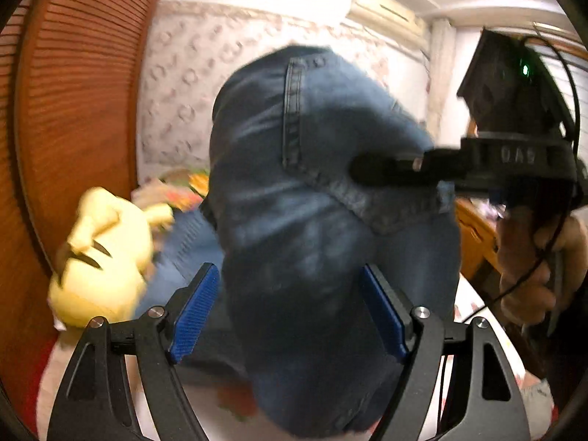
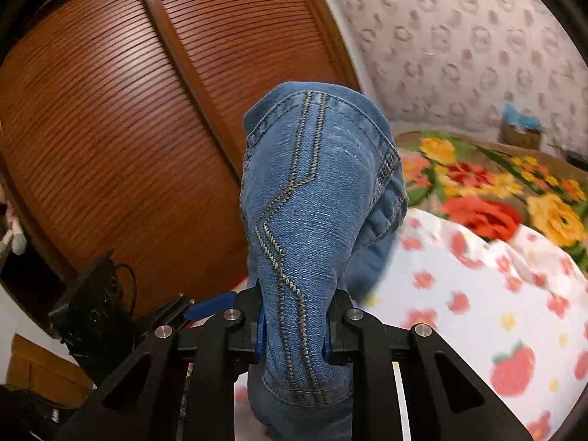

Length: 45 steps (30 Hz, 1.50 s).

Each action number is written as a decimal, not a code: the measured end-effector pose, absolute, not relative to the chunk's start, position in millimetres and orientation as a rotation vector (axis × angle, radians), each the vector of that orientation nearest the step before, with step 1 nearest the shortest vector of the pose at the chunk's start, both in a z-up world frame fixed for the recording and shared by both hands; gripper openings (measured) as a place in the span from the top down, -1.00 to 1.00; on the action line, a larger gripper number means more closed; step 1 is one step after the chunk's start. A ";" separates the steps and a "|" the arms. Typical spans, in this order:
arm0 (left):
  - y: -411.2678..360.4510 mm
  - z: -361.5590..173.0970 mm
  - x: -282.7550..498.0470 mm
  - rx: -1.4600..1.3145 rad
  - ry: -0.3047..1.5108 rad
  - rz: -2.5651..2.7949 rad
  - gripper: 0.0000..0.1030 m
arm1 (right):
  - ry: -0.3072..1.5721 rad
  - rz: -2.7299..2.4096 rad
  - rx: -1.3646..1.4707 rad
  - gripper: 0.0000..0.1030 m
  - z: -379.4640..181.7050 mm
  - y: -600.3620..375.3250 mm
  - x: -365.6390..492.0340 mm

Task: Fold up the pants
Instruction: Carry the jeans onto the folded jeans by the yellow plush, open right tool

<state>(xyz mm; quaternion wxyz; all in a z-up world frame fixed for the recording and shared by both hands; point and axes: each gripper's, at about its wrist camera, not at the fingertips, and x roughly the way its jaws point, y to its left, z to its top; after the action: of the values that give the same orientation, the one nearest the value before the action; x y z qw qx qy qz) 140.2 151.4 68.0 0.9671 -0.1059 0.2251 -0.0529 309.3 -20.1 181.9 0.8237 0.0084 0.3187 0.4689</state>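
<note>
The pants are blue jeans (image 2: 312, 220), lifted off the bed. In the right wrist view my right gripper (image 2: 294, 334) is shut on a bunched part of the jeans with stitched seams. In the left wrist view the jeans (image 1: 312, 202) hang dark and blurred between my left gripper's (image 1: 290, 316) blue pads (image 1: 194, 312), which stand wide apart and do not pinch the cloth. The right gripper (image 1: 364, 171) reaches in from the right and clamps the jeans at a seam. The left gripper's tip (image 2: 209, 305) shows at lower left of the right wrist view.
A bed with a strawberry-print sheet (image 2: 477, 312) and a flowered blanket (image 2: 496, 191) lies below. A yellow plush toy (image 1: 103, 257) sits at the left. A brown slatted wardrobe door (image 2: 128, 128) stands close behind. A wooden bedside unit (image 1: 477, 235) is at the right.
</note>
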 end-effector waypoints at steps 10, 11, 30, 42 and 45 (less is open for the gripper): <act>226.4 114.9 151.1 -0.197 0.350 0.064 -0.55 | 0.705 1.280 0.297 0.58 169.2 62.2 392.3; 229.9 111.9 157.2 -0.197 0.356 0.070 -0.55 | 0.719 1.299 0.355 0.58 159.0 64.8 403.5; 215.3 -17.9 221.2 -0.223 0.682 0.032 -0.49 | 0.757 0.797 -0.013 -0.01 57.1 64.0 477.3; 200.5 -10.7 202.1 -0.183 0.668 0.029 -0.49 | 0.780 0.704 -0.126 0.08 36.3 67.3 470.9; 192.9 5.8 189.7 -0.173 0.631 0.026 -0.49 | 0.719 0.699 -0.131 0.08 55.8 43.0 439.2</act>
<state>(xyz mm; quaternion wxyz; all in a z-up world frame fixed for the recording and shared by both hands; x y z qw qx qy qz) 189.7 192.9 5.8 0.9470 -0.0848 0.3097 0.0128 439.2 43.0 55.8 0.8749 -0.0627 0.3443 0.3348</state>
